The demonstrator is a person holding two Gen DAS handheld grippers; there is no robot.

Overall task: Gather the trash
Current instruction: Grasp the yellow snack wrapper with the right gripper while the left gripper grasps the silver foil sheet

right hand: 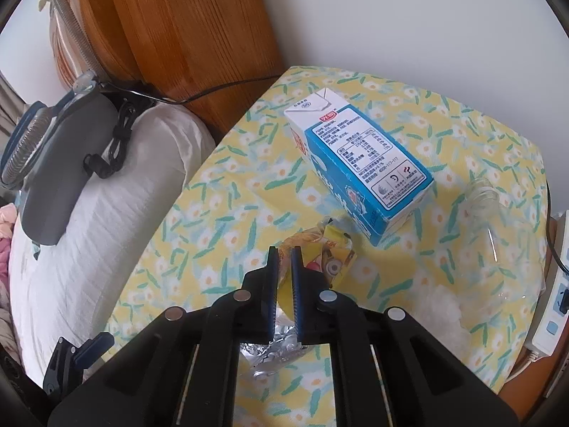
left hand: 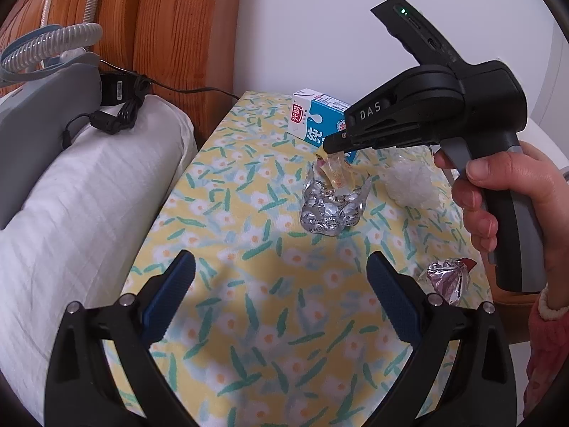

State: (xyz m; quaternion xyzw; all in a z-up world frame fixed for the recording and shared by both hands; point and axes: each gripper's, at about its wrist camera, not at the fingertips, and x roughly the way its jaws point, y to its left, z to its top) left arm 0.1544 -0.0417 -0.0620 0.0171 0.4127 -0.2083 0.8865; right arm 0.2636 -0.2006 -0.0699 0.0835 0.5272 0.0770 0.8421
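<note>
My right gripper (right hand: 283,249) is shut on a yellow candy wrapper (right hand: 330,259) and holds it above the flowered tablecloth (left hand: 249,284). In the left wrist view the right gripper (left hand: 329,146) hangs over a crumpled silver foil wrapper (left hand: 330,210) with the yellow wrapper (left hand: 334,174) dangling from it. My left gripper (left hand: 281,274) is open and empty, low over the near part of the cloth. A blue and white milk carton (right hand: 359,163) lies just behind the wrapper. A second foil wrapper (left hand: 450,277) lies at the right.
A clear crumpled plastic bottle (right hand: 498,235) and white plastic film (left hand: 409,185) lie right of the carton. A white pillow (left hand: 71,213) with a grey device (right hand: 60,163) and black cable lies left of the table. A wooden headboard (right hand: 185,28) stands behind. A power strip (right hand: 547,320) sits at the right edge.
</note>
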